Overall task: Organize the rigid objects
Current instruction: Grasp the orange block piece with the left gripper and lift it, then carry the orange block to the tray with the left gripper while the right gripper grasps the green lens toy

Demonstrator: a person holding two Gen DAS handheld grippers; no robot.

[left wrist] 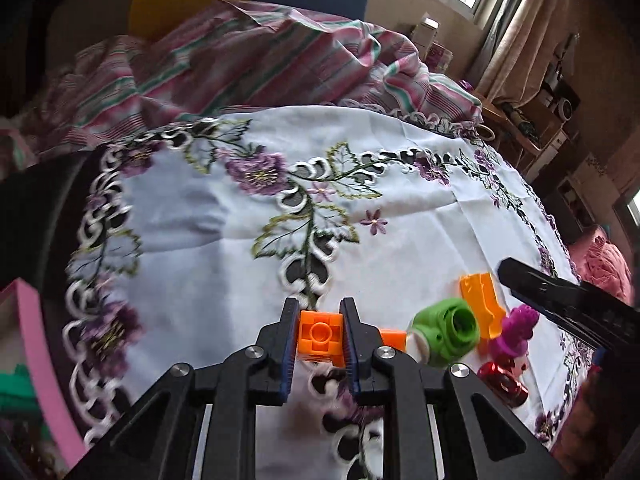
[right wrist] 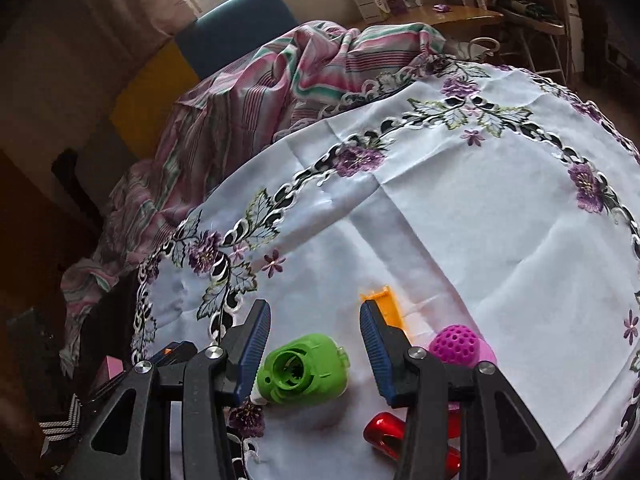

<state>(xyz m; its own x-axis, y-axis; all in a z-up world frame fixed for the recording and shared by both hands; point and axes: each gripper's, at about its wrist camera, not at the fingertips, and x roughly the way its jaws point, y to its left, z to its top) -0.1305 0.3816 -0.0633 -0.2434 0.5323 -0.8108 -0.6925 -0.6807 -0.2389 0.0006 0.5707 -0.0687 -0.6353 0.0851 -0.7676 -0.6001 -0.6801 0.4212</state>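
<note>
In the left wrist view my left gripper (left wrist: 320, 334) is shut on an orange block (left wrist: 321, 337), held just above the embroidered white tablecloth (left wrist: 192, 240). To its right lie a green hollow toy (left wrist: 448, 332), an orange trough piece (left wrist: 482, 300), a purple knobbly toy (left wrist: 516, 330) and a red toy (left wrist: 502, 382). The right gripper's black finger (left wrist: 560, 300) reaches in from the right. In the right wrist view my right gripper (right wrist: 314, 344) stands open above the green toy (right wrist: 302, 368), which lies between the fingers without touching the pads. The orange piece (right wrist: 386, 306), purple toy (right wrist: 458, 346) and red toy (right wrist: 390, 434) lie nearby.
A striped pink and green cloth (left wrist: 248, 60) is bunched at the table's far side, before a blue chair (right wrist: 236, 28). A pink box edge (left wrist: 40, 360) shows at the lower left. A wooden side table with boxes (right wrist: 400, 4) stands behind.
</note>
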